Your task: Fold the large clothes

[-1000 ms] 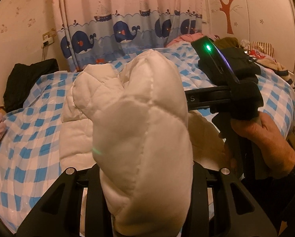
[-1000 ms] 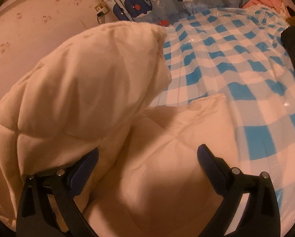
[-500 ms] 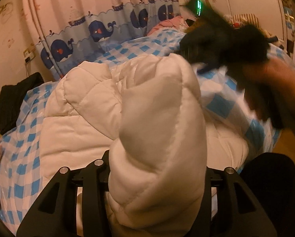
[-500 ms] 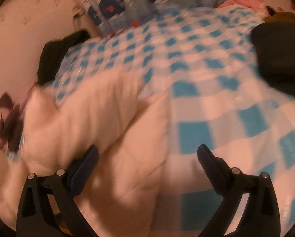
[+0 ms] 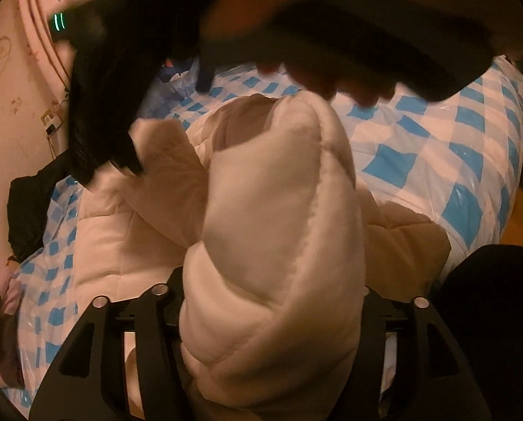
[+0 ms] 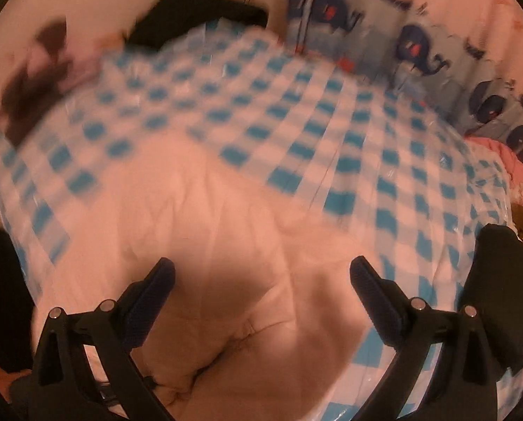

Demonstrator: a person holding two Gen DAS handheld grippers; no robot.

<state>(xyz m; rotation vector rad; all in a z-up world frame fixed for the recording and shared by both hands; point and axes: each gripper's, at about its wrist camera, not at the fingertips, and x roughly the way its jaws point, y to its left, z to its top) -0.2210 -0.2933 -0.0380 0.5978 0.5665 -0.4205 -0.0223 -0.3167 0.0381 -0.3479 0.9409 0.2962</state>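
One puffy white quilted coat fills the centre of your left wrist view, a thick fold of it clamped in the left gripper. It looks light, soft and slippery-shelled, so take it at a stitched seam or hem, not mid-panel. Your right gripper hangs with its jaws wide apart and empty over the coat's lower-centre spread. Underneath is the blue-checked bed cover, glossy like plastic, so expect sliding. Whale-print curtain upper right; dark clothes upper left.
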